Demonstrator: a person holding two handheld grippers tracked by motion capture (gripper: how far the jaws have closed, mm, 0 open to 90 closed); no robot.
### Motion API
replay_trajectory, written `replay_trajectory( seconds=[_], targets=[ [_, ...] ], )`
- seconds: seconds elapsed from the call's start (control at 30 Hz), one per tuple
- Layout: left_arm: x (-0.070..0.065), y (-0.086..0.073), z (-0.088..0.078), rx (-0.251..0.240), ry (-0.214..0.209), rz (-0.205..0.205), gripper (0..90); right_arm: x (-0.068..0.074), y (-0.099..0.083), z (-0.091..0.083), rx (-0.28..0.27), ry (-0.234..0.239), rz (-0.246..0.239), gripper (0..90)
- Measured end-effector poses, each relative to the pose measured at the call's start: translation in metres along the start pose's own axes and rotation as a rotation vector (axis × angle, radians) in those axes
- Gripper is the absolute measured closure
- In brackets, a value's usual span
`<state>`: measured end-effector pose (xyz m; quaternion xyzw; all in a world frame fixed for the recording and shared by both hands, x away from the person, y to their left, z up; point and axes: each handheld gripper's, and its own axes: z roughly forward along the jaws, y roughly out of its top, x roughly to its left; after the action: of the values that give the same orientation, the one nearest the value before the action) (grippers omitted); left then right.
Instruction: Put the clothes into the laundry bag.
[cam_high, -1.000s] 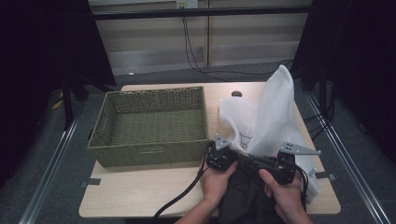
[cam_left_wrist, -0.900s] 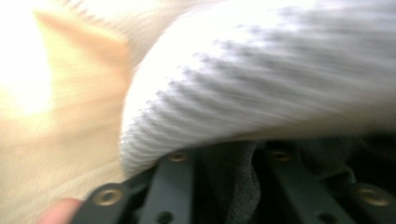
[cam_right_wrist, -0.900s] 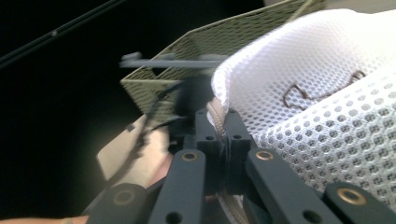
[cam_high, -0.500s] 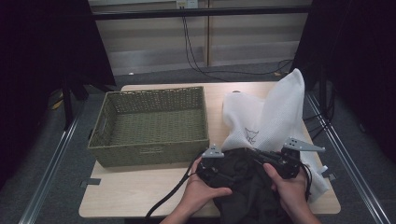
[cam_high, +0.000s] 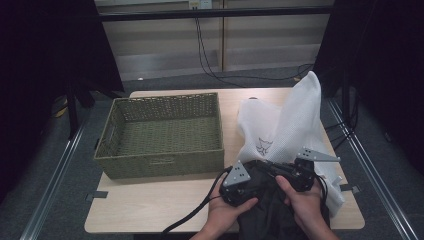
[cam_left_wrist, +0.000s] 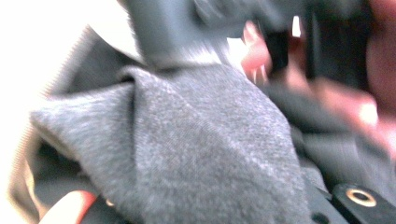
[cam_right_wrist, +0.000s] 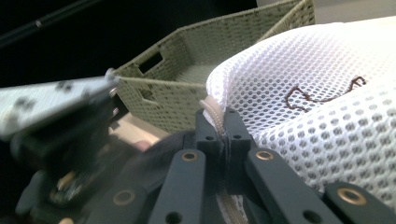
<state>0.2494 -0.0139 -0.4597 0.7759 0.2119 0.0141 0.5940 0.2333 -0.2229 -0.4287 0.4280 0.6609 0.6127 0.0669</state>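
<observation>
A white mesh bag (cam_high: 295, 120) stands bunched up on the table's right side, its opening toward me. A dark grey garment (cam_high: 270, 215) hangs from its mouth over the near edge. My right gripper (cam_high: 277, 169) is shut on the bag's cream-piped rim (cam_right_wrist: 215, 112). My left gripper (cam_high: 257, 181) has just been closing, with grey cloth (cam_left_wrist: 201, 154) bunched between and over its jaws. It sits close to the left of the right gripper, and the two face each other. The left gripper's grey plate (cam_right_wrist: 51, 105) shows blurred in the right gripper view.
An empty olive woven basket (cam_high: 160, 165) fills the table's left half, its front wall just left of my left hand. Bare tabletop (cam_high: 150, 210) lies in front of it. Black cables trail off the near edge. Dark curtains and metal rails flank the table.
My left gripper went out to the left and nearer me, then came back in to the garment. The bag's raised corner has leaned slightly right. The right gripper has stayed put.
</observation>
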Motion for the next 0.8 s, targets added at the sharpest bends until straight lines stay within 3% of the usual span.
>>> replay_trajectory(
  seconds=[0.13,0.17,0.2,0.23,0.27,0.3,0.33,0.37,0.4,0.43,0.47,0.53,0.6,0.67,0.73,0.8],
  targets=[
    [0.015,0.002,0.008,-0.147,0.039,-0.149,84.6,0.006,0.002,-0.009,-0.032,0.030,0.052,88.6],
    [0.017,0.001,0.011,-0.156,0.088,-0.177,84.6,0.007,0.002,-0.011,-0.034,0.037,0.068,88.6],
    [0.018,-0.001,0.016,-0.130,0.197,-0.179,84.6,0.007,0.001,-0.014,-0.037,0.045,0.092,88.6],
    [0.021,-0.003,0.020,-0.096,0.258,-0.171,84.6,0.005,-0.002,-0.015,-0.045,0.064,0.143,88.7],
    [0.027,-0.009,0.030,-0.031,0.359,-0.168,84.6,0.004,-0.004,-0.016,-0.042,0.066,0.155,88.7],
    [0.034,-0.015,0.035,0.016,0.403,-0.167,84.5,0.002,-0.006,-0.016,-0.026,0.048,0.157,88.7],
    [0.043,-0.020,0.037,0.056,0.402,-0.205,83.8,0.000,-0.008,-0.016,-0.018,0.027,0.142,88.6],
    [0.046,-0.018,0.036,0.052,0.367,-0.224,83.8,-0.003,-0.009,-0.015,-0.010,0.002,0.122,88.6],
    [0.047,-0.016,0.035,0.067,0.327,-0.196,79.0,-0.007,-0.009,-0.015,-0.015,-0.017,0.090,88.6],
    [0.047,-0.013,0.033,0.089,0.283,-0.165,79.0,-0.007,-0.009,-0.015,-0.015,-0.017,0.090,88.6],
    [0.048,-0.012,0.029,0.105,0.241,-0.158,72.2,-0.008,-0.008,-0.015,-0.012,-0.024,0.067,88.6],
    [0.048,-0.008,0.016,0.116,0.138,-0.179,46.0,-0.010,-0.006,-0.016,-0.013,-0.038,0.049,88.5],
    [0.044,-0.005,-0.001,0.111,0.071,-0.181,21.6,-0.013,-0.006,-0.016,-0.014,-0.052,0.038,88.5],
    [0.041,-0.003,-0.018,0.108,0.004,-0.161,17.9,-0.014,-0.005,-0.016,-0.016,-0.058,0.041,88.5],
    [0.040,-0.006,-0.027,0.152,-0.027,-0.139,14.2,-0.015,-0.005,-0.015,-0.018,-0.062,0.047,88.5],
    [0.043,-0.014,-0.025,0.223,-0.063,-0.176,12.8,-0.015,-0.005,-0.014,-0.017,-0.061,0.045,88.5]
  ],
)
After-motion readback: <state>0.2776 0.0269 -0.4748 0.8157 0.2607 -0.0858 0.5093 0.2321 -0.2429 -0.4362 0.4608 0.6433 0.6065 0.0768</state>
